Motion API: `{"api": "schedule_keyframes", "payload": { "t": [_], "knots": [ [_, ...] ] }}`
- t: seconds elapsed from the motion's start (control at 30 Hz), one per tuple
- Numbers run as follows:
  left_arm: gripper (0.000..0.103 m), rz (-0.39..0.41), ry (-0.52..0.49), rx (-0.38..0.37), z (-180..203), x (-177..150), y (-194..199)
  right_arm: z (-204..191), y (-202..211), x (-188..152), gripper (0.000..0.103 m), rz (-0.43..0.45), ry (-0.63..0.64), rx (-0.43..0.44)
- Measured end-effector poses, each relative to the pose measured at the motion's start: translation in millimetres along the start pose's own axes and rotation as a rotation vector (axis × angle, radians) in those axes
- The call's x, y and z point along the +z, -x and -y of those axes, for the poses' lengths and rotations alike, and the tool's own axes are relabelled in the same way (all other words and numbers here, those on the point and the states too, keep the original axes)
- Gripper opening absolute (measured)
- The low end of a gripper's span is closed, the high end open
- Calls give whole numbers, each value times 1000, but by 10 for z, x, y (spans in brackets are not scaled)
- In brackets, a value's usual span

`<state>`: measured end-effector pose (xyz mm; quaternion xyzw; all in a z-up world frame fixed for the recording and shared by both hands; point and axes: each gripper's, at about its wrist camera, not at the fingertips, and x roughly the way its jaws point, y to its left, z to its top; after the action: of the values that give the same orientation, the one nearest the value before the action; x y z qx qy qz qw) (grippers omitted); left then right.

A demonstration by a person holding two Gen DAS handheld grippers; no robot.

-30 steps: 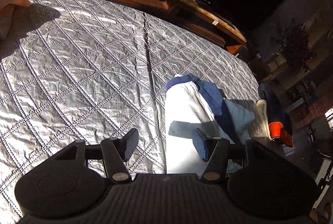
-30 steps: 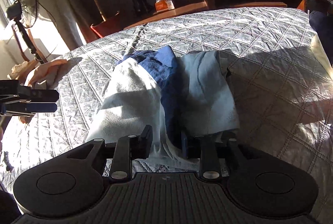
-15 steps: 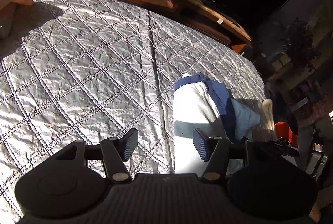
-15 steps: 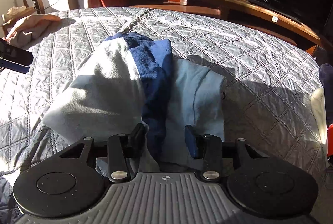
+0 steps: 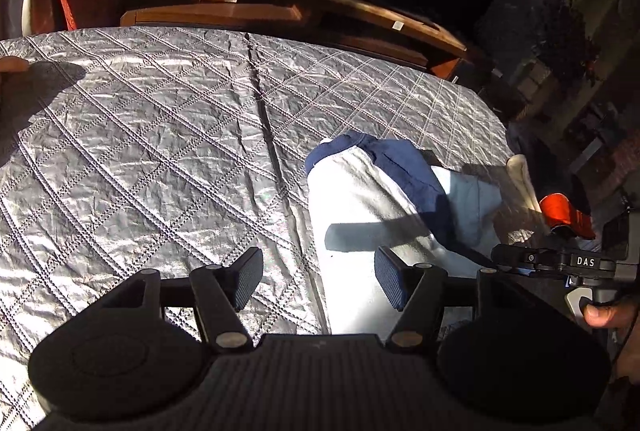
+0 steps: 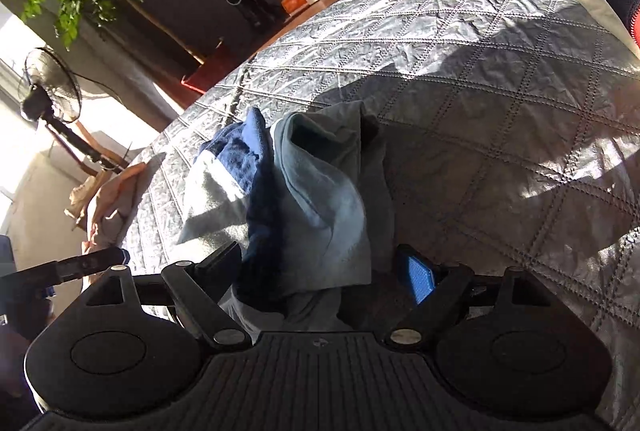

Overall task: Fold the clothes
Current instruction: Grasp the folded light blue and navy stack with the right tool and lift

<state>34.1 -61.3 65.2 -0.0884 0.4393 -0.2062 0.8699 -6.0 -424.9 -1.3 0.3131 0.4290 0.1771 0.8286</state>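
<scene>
Your right gripper (image 6: 316, 275) is opening right now. The folded bundle (image 6: 312, 191) sits between its fingers, but the pads (image 6: 420, 279) stand off the cloth, so nothing is gripped. This reads as the release at the end of a fold.

Your left gripper (image 5: 316, 279) is also easing open and is empty. It hangs above the bundle's near left edge, over white cloth (image 5: 352, 199) and bare quilt (image 5: 160, 151).

The bundle lies on the quilted cover, right of the centre seam (image 5: 264, 119). It is white on the left, with a navy band (image 6: 256, 167) in the middle and pale blue on the right. It looks lumpy, not flat.

Next call, judging from this:
- Back the right gripper clear without dragging the top layer.
- Then either press the stack flat or go for another piece. There is a tan garment (image 6: 108, 199) at the far left edge and dark clothing with red trim (image 5: 564, 211) at the right edge.
- Watch the pale blue flap. It is loose and could snag on a finger as you pull out.
</scene>
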Motion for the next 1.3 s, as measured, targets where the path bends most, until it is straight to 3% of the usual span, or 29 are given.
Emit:
{"api": "schedule_keyframes", "payload": {
  "t": [0.13, 0.43, 0.67, 0.73, 0.77, 0.8, 0.87, 0.93, 0.97, 1.0, 1.07, 1.17, 1.23, 1.27, 1.3],
  "knots": [
    [58, -4, -7, -2, 34, -7, -39, 117, -109, 88, 96, -1, -93, 103],
    [58, -34, -17, 9, 76, -48, -140, -406, -370, 118, 103, -101, 266, -39],
    [59, -73, -51, 45, 100, -91, -228, -373, -508, 250, 103, -130, 277, 42],
    [59, -86, -55, 52, 99, -96, -255, -365, -490, 260, 98, -149, 304, 35],
    [58, -90, -57, 53, 102, -103, -264, -360, -479, 265, 71, -158, 317, 30],
    [58, -93, -59, 54, 105, -110, -273, -335, -479, 264, 24, -163, 306, 41],
    [58, -95, -66, 51, 116, -122, -277, -272, -486, 256, 24, -169, 266, 72],
    [58, -96, -72, 50, 127, -133, -276, -209, -494, 249, 30, -174, 226, 104],
    [58, -97, -73, 50, 129, -133, -278, -178, -498, 246, 40, -177, 207, 119],
    [58, -97, -73, 52, 128, -132, -282, -159, -507, 246, 60, -180, 182, 152],
    [58, -101, -73, 55, 128, -136, -293, -131, -531, 250, 82, -187, 131, 231],
    [58, -109, -80, 59, 132, -150, -315, -332, -544, 217, 73, -190, 270, 144],
    [58, -115, -84, 61, 133, -161, -329, -392, -542, 195, 51, -193, 323, 92],
    [58, -117, -85, 60, 138, -164, -333, -360, -538, 187, 24, -193, 314, 86],
    [58, -119, -87, 60, 142, -168, -338, -329, -534, 179, 24, -193, 305, 81]
  ]
}}
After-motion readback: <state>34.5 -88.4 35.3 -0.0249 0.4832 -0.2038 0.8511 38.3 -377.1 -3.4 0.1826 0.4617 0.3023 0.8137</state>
